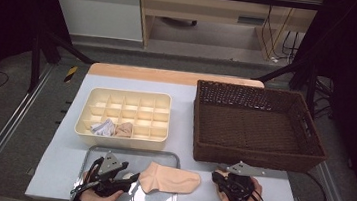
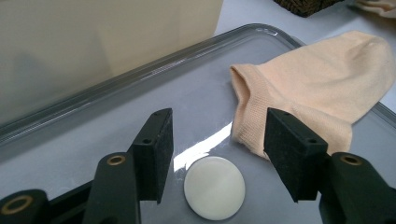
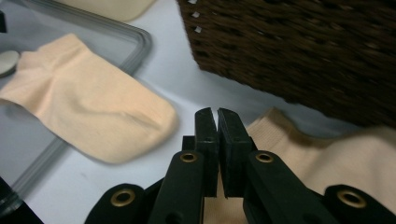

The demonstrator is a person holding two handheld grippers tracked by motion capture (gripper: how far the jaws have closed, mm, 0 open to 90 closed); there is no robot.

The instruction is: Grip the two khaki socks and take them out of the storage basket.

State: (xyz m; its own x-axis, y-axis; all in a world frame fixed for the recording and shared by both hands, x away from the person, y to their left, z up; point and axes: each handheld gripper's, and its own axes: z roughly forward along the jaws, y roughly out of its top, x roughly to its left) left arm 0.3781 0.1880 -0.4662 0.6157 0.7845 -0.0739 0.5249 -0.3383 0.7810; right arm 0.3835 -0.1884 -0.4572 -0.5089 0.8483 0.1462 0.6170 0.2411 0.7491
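hiding under the right gripper (image 3: 217,114), a second sock (image 3: 327,154).

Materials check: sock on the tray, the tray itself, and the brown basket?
Sock: peach knit fabric, matte, ribbed cuff visible. Tray: looks like polished metal, with glare streaks and a rolled rim. Basket: dark brown woven wicker or rattan, by its coarse weave.

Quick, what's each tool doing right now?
Left tool: open, holding nothing.
Right tool: shut on the second peach fabric sock.

No lettering, label, brand or number can be read anywhere (not on any surface).
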